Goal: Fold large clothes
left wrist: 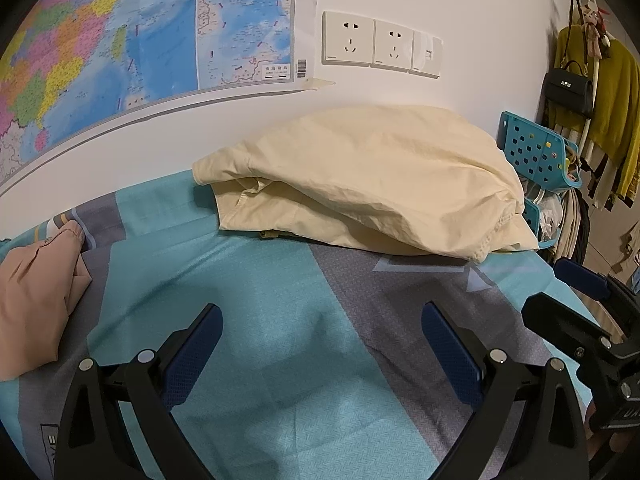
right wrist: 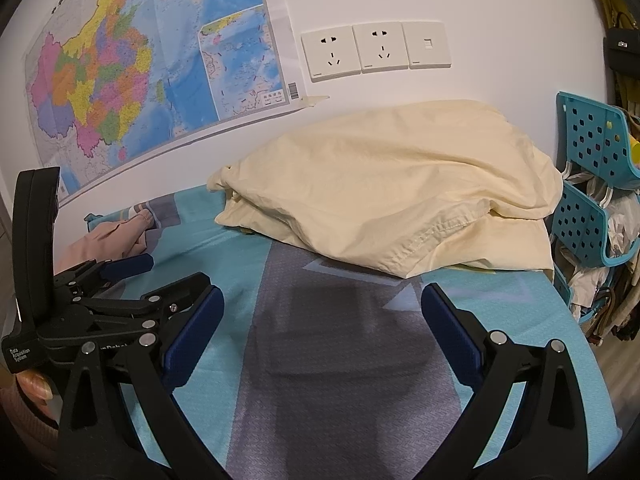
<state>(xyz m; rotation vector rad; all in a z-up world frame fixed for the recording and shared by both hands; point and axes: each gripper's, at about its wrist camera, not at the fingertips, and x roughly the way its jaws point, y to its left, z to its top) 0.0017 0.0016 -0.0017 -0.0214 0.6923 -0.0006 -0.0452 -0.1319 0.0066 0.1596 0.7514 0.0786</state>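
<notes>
Both empty and spread wide, the left hand-held gripper (left wrist: 320, 334) and right hand-held gripper (right wrist: 322, 318) hover low over the bed (left wrist: 248, 280). The cream garment (left wrist: 360, 176) sits bunched at centre frame (untouched, seemingly); next comes reaching for an edge.

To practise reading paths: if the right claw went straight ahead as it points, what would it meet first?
Probably the cream garment heaped on the bed; only bare bedsheet lies before it, though depth is uncertain.
</notes>
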